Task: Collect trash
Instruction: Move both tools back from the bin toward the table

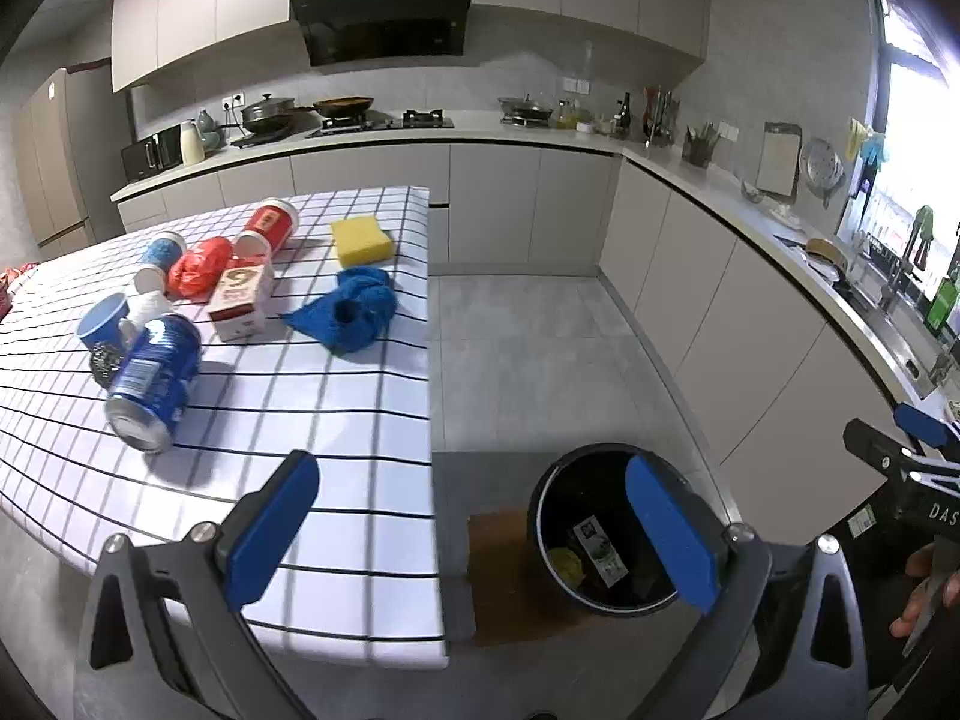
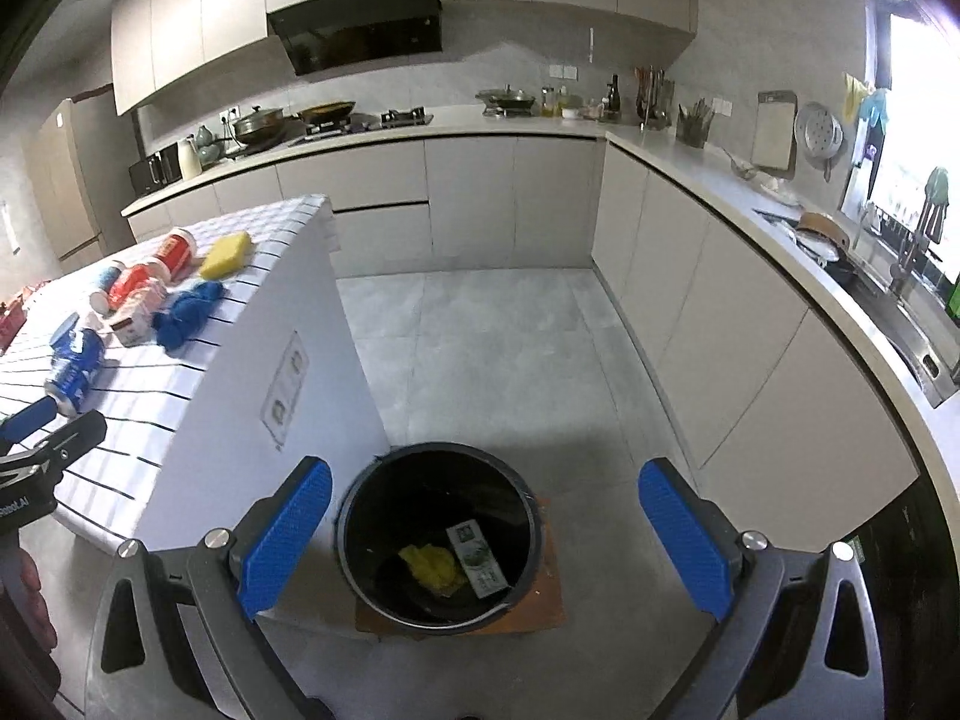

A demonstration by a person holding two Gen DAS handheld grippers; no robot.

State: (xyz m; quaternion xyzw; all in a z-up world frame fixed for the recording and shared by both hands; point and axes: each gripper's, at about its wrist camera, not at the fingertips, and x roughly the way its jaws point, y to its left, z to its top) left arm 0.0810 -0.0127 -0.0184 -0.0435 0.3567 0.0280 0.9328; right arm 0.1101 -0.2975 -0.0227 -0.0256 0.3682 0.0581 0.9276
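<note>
The trash bin (image 2: 437,540) sits on the floor beside the table (image 1: 336,432), with the right gripper (image 2: 486,540) and left gripper (image 1: 474,531) above it, both wide open and empty.

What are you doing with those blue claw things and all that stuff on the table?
A person is clearing trash with a claw in each hand. Right now the left claw and the right claw are both open and holding nothing, up above a black bin on the floor beside the table. The bin already has a yellow wad and a flat packet in it. Still on the table are a blue can, some cups, a small carton, a red bag, a blue cloth and a yellow sponge.
</note>
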